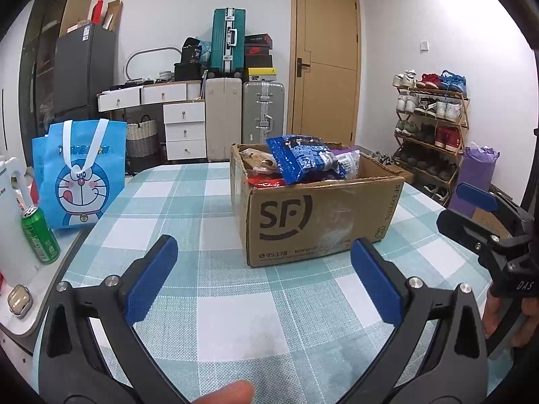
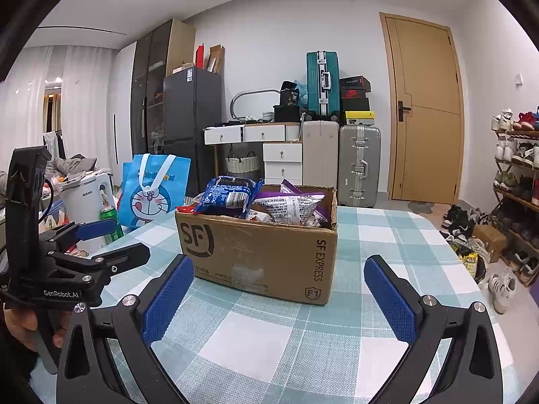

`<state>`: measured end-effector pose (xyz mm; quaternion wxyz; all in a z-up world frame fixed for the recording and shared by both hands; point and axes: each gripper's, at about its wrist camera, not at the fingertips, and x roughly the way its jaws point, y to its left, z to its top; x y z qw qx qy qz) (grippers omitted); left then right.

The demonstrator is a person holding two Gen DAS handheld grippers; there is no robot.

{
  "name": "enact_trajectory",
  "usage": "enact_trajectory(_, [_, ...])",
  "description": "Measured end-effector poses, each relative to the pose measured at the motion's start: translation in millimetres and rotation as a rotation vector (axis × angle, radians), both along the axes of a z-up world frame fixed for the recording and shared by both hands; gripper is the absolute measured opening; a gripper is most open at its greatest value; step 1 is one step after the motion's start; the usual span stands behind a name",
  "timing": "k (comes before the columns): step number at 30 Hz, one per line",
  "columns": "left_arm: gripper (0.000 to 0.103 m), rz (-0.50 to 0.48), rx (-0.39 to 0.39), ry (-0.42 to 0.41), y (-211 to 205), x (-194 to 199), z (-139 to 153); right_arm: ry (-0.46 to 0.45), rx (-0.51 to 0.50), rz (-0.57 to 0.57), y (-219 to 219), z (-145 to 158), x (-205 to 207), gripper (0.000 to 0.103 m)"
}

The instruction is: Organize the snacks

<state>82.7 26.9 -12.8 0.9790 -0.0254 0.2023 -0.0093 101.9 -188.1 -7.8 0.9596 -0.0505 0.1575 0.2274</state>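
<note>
A brown cardboard box [image 1: 323,215] [image 2: 262,252] marked SF stands on the checked tablecloth, filled with snack bags. A blue snack bag [image 1: 299,158] [image 2: 229,198] lies on top, with a purple and silver bag [image 2: 289,205] beside it and a red pack [image 1: 266,181] at the left. My left gripper [image 1: 262,269] hovers open a short way in front of the box, nothing between its blue pads. My right gripper [image 2: 279,279] is also open and empty, just before the box's front corner. Each gripper shows at the edge of the other's view.
A blue cartoon tote bag [image 1: 81,175] [image 2: 151,195], a green can [image 1: 40,235] [image 2: 113,224] and a white kettle [image 2: 87,202] stand at the table's left. Suitcases [image 1: 262,111], drawers and a shoe rack [image 1: 431,128] line the far wall. A fingertip [image 1: 229,392] shows at the bottom.
</note>
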Motion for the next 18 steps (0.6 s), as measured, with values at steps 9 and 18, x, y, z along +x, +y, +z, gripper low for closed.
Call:
enact_trajectory(9, [0.102,-0.002,-0.001,0.004,1.2,1.7,-2.0,0.000,-0.002,0.002,-0.3,-0.4,0.5,0.103])
enact_trajectory(18, [0.102,-0.001,-0.004,0.007,1.4,2.5,-2.8,-0.001,-0.002,0.002,-0.2,-0.3,0.6,0.103])
